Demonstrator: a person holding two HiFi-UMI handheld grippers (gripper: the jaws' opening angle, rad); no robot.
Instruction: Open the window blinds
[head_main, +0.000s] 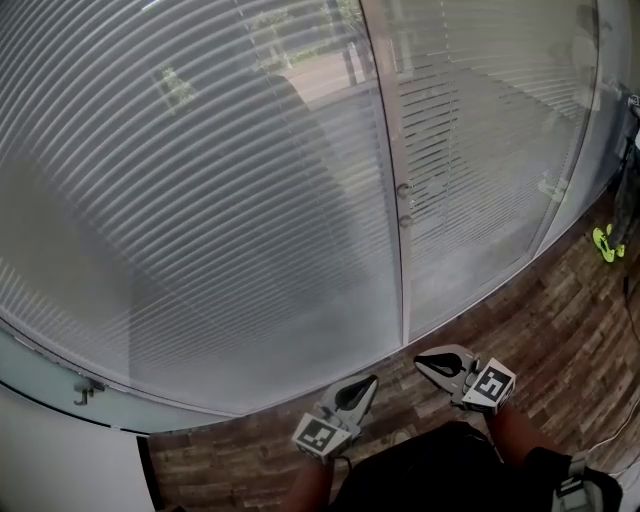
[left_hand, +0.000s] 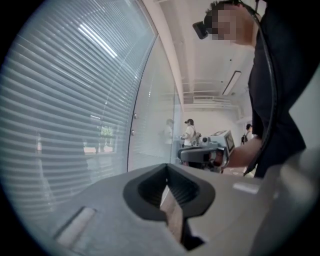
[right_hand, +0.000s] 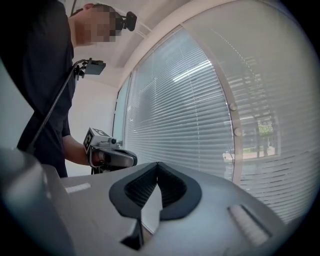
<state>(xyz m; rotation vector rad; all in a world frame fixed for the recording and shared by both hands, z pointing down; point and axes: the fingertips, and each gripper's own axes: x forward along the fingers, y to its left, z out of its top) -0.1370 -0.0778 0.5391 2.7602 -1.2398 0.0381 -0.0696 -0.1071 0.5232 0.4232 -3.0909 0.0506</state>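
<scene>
The window blinds (head_main: 200, 190) are hanging fully lowered, their pale grey horizontal slats (head_main: 120, 140) running level across the pane from about 9 o'clock to 3 o'clock in the head view. The slats are sitting partly tilted, letting thin strips of daylight show between them, most clearly around 12 o'clock.

the window blinds (head_main: 200, 180) hang behind a glass wall (head_main: 460, 285) that fills the upper part of the head view. a vertical post (head_main: 385, 120) divides the wall, with two knobs (head_main: 404, 205) on it. the floor (head_main: 560, 330) lies below and to the right. the left gripper (head_main: 370, 382) and the right gripper (head_main: 420, 362) sit side by side low down, before the glass and apart from it.
</scene>
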